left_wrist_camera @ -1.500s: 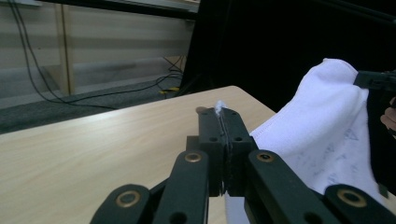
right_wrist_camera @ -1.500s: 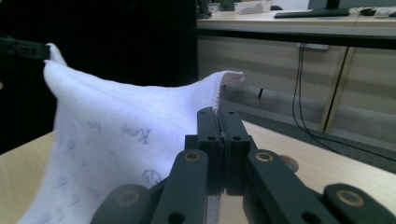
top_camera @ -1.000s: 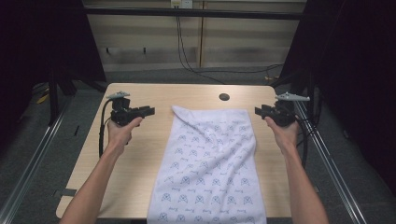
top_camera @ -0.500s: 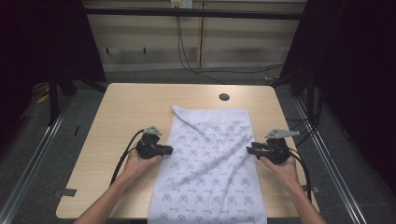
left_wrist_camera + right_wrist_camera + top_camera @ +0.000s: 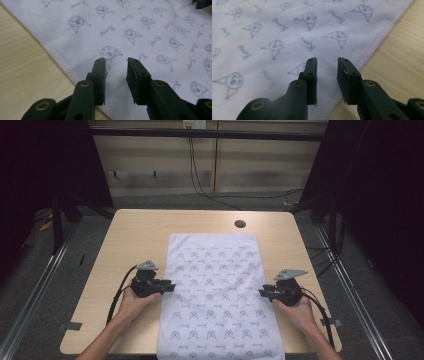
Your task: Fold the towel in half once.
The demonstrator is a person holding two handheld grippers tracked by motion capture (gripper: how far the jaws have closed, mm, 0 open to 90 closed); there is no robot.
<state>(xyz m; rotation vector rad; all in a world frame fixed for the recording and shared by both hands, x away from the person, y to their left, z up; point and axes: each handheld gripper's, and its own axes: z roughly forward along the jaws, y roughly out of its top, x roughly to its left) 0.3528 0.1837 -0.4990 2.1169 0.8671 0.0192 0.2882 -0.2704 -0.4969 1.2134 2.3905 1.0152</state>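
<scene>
High view looks down over the table [image 5: 125, 235]; both gripper views skim close above the patterned cloth [image 5: 215, 285], sharing it from opposite edges.

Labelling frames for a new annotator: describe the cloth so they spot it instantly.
On the light wooden table, between the two grippers, a long white cloth lies flat, running from mid-table over the near edge. Rows of small blue cartoon faces and a stitched hem mark it out.

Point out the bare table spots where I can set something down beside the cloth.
Bare wood runs along the table left of the cloth, and in a narrower strip on its right. The left gripper and right gripper crowd the cloth's near edges.
</scene>
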